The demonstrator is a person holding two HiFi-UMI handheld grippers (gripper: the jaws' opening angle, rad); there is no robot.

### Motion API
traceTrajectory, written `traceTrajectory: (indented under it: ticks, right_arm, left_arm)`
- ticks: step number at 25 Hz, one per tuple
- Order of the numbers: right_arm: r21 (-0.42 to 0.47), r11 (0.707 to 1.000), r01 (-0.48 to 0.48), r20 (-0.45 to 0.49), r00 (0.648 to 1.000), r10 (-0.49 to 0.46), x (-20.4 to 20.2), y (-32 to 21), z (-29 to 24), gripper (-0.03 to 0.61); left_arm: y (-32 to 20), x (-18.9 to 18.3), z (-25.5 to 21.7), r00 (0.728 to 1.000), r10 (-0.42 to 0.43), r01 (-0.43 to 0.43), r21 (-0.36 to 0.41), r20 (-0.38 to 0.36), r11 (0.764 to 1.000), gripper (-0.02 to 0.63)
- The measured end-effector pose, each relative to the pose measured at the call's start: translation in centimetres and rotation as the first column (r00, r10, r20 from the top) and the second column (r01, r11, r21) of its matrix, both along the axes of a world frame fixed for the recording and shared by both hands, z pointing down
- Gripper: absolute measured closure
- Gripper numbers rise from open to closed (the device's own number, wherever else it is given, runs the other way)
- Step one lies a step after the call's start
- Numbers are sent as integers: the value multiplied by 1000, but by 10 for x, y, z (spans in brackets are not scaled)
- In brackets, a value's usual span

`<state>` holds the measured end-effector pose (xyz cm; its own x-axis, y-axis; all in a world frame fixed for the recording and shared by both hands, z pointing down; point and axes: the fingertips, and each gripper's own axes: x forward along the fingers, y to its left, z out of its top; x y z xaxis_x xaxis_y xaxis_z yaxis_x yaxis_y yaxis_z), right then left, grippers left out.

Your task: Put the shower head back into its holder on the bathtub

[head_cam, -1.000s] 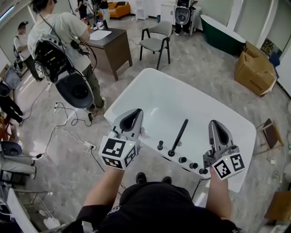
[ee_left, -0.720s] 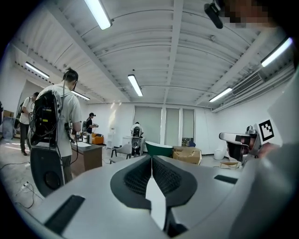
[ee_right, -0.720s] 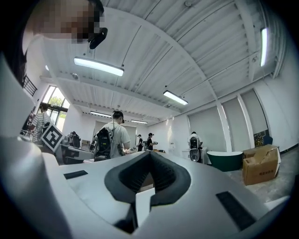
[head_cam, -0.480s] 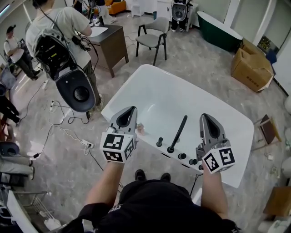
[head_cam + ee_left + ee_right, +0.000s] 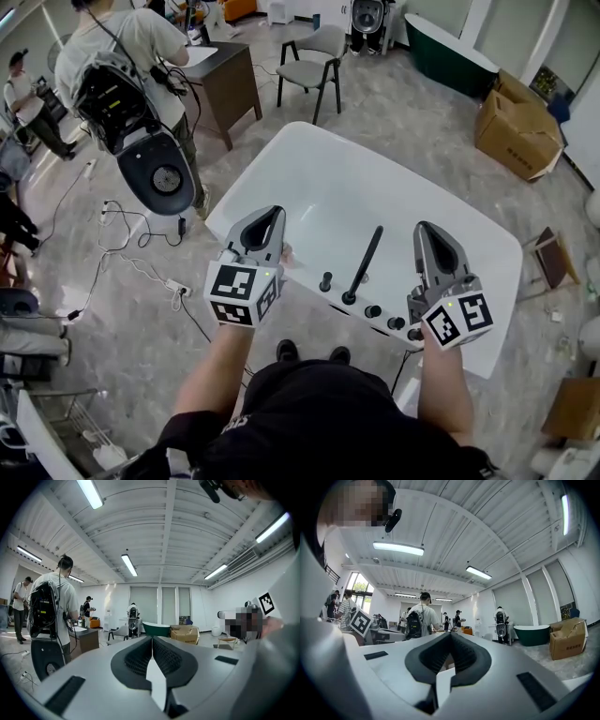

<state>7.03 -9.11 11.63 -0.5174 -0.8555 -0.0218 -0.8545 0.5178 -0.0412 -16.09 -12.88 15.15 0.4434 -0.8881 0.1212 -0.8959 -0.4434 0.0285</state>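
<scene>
A white bathtub (image 5: 319, 169) lies below me in the head view. On its near rim a black shower head (image 5: 364, 263) stands as a slim wand, slanting up from its base, with black knobs (image 5: 383, 317) beside it. My left gripper (image 5: 272, 214) hovers over the tub's left near rim, shut and empty. My right gripper (image 5: 424, 229) hovers to the right of the wand, shut and empty as well. In the left gripper view the left gripper (image 5: 152, 638) has its pads together, and in the right gripper view the right gripper (image 5: 450, 634) does too. Both point level across the room.
A person with a backpack (image 5: 122, 84) stands at the upper left beside a brown desk (image 5: 225, 80). A grey chair (image 5: 323, 56), a dark green tub (image 5: 450, 56) and a cardboard box (image 5: 520, 122) stand beyond the bathtub. Cables (image 5: 141, 253) trail on the floor at left.
Both grippers have drifted slightly up the picture over the tub's near rim. The bathtub sits a little higher in the head view. The jaws stayed shut.
</scene>
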Motion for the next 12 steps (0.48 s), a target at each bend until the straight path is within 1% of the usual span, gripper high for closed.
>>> traceTrajectory:
  ticks: [6, 12]
  right_arm:
    - [-12, 1000, 9, 17, 1000, -9, 38, -16, 34, 568]
    - [-18, 1000, 7, 19, 1000, -7, 46, -11, 36, 568]
  left_arm:
    - [-15, 41, 18, 1000, 6, -6, 10, 18, 1000, 594]
    - [-8, 48, 21, 1000, 10, -10, -1, 23, 1000, 594]
